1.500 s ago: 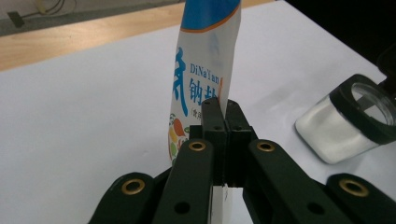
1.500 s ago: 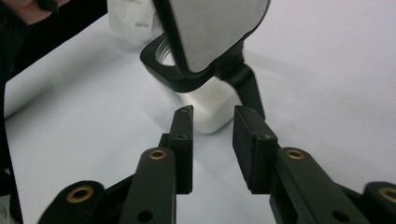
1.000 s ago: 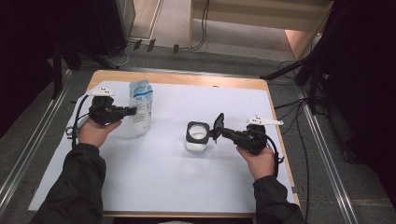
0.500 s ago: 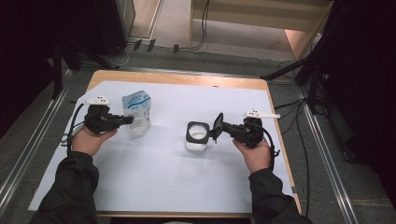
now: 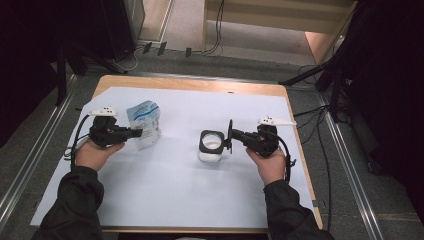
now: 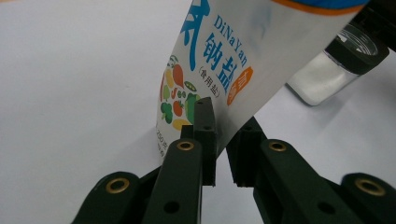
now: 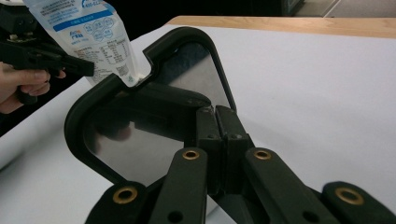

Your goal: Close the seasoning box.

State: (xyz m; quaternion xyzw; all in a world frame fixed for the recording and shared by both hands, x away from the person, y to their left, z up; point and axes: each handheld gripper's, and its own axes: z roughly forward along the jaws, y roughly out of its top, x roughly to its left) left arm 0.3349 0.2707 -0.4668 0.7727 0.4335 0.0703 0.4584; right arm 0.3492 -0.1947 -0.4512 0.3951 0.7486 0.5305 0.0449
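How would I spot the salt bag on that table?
Start at the white sheet covering the wooden table. On its left half, a white and blue pouch, the salt bag, stands with the left hand-held gripper at its lower edge. Unlike the black-rimmed jar nearby, it is soft, with printed vegetables.

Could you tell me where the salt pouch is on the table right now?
In the high view the salt pouch stands on the left of the white sheet, at the left gripper, well left of the open jar.
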